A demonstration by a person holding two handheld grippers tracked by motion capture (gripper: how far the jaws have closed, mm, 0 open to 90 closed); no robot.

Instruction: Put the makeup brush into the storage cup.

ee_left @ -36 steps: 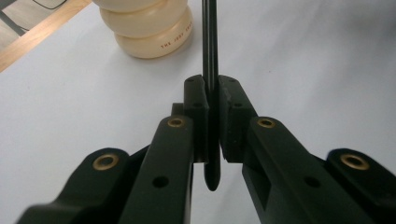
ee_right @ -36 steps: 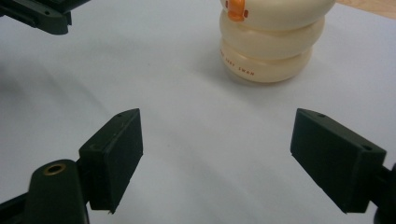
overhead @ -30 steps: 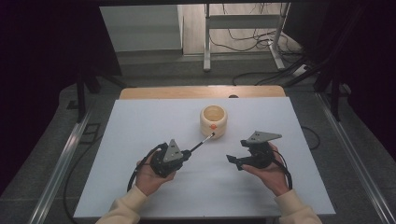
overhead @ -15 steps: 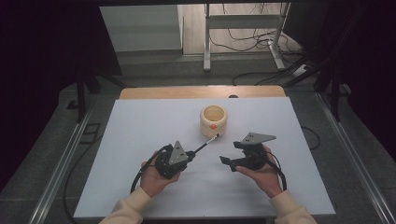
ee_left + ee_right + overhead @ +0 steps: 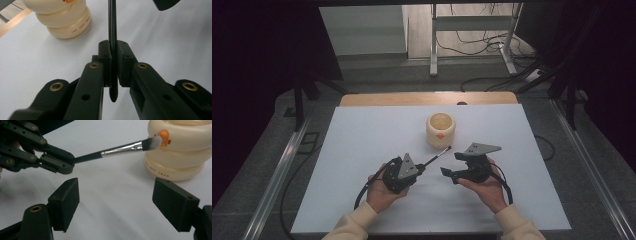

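Ample bare table (image 5: 362, 150) around brush (image 5: 438, 155), its bristles beside cream holder (image 5: 440, 129).

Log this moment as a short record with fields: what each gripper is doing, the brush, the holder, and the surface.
left gripper: shut on the brush handle
right gripper: open, nothing between its jaws, which have just been closing a little
brush: black handle, silver ferrule, pale bristles; tip right by the holder's orange mark, contact unclear
holder: cream, ringed, upright, open top
table: white, holder standing on it beyond both grippers
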